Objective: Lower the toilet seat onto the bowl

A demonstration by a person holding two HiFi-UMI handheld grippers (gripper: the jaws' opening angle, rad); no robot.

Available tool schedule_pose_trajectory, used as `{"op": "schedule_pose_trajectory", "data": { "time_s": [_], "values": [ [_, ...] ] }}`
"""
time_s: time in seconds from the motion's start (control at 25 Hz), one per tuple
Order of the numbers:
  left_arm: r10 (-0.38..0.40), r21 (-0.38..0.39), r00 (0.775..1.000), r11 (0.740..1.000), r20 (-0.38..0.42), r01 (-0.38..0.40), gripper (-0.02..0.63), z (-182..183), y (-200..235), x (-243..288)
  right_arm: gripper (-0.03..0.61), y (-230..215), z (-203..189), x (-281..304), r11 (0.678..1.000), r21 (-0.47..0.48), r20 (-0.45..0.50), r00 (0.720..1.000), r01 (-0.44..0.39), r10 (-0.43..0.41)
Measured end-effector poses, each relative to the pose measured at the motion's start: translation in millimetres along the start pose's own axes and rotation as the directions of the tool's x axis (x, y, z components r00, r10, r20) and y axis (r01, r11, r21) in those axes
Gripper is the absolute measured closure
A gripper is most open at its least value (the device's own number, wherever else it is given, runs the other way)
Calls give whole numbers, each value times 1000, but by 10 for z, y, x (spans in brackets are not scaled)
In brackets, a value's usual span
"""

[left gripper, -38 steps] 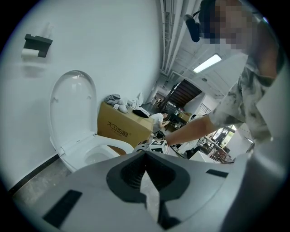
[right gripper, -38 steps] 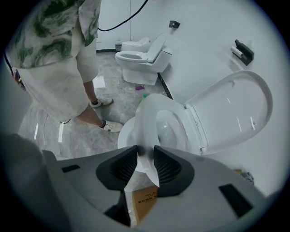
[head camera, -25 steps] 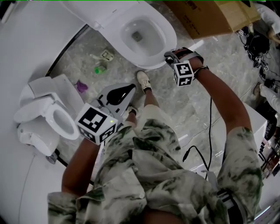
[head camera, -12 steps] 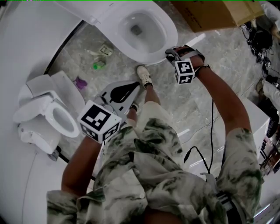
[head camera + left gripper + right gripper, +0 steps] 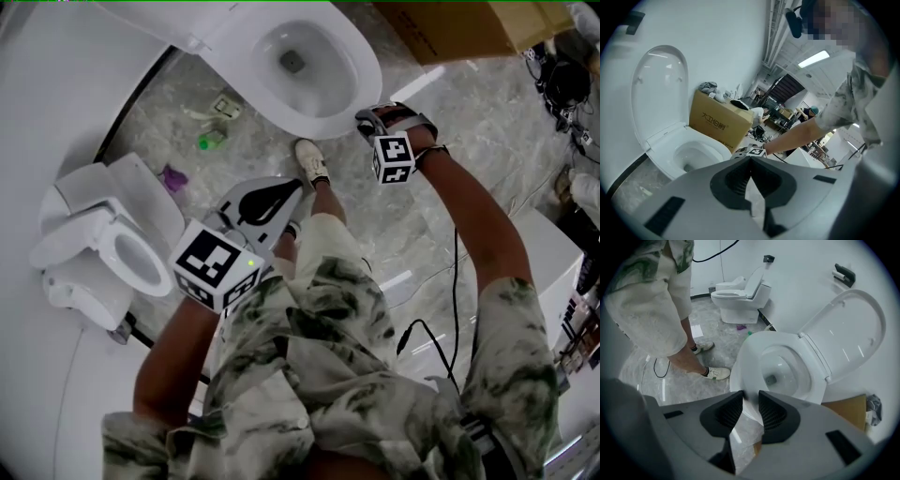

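Observation:
The white toilet stands at the top of the head view, its seat [image 5: 361, 70] lying low over the bowl and its lid [image 5: 159, 19] raised. My right gripper [image 5: 366, 120] is at the front rim. In the right gripper view it [image 5: 750, 397] is shut on the front edge of the seat [image 5: 750, 345], which fills the gap between the pads. The lid [image 5: 848, 333] stands upright behind. My left gripper [image 5: 281, 190] hangs over the floor short of the toilet. Its tips [image 5: 750, 159] meet with nothing between them, and it faces the seat [image 5: 712, 145] and the lid [image 5: 658, 89].
A second toilet [image 5: 112, 248] stands at the left wall. A cardboard box [image 5: 459, 28] sits just right of the bowl. Small litter [image 5: 214, 141] lies on the marble floor. The person's shoe [image 5: 309, 161] is before the bowl, and a black cable [image 5: 455, 281] hangs at the right.
Both grippers have sunk a little. The right one stays at the front rim of the toilet with the seat edge in it, and the left one stays over the floor.

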State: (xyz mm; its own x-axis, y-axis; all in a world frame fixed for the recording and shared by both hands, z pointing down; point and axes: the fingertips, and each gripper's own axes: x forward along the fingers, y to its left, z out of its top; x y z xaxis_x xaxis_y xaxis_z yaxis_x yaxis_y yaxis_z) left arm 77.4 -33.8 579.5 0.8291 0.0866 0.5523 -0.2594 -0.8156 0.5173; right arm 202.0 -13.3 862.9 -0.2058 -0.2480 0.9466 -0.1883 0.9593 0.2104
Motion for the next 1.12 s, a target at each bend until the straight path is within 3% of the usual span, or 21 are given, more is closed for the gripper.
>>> {"op": "schedule_pose_trajectory", "data": {
  "time_s": [1.12],
  "values": [
    [30, -56, 999, 998, -35, -32, 592, -99, 426, 444, 463, 343, -335, 911, 990, 100, 5, 995, -95, 95]
  ]
}}
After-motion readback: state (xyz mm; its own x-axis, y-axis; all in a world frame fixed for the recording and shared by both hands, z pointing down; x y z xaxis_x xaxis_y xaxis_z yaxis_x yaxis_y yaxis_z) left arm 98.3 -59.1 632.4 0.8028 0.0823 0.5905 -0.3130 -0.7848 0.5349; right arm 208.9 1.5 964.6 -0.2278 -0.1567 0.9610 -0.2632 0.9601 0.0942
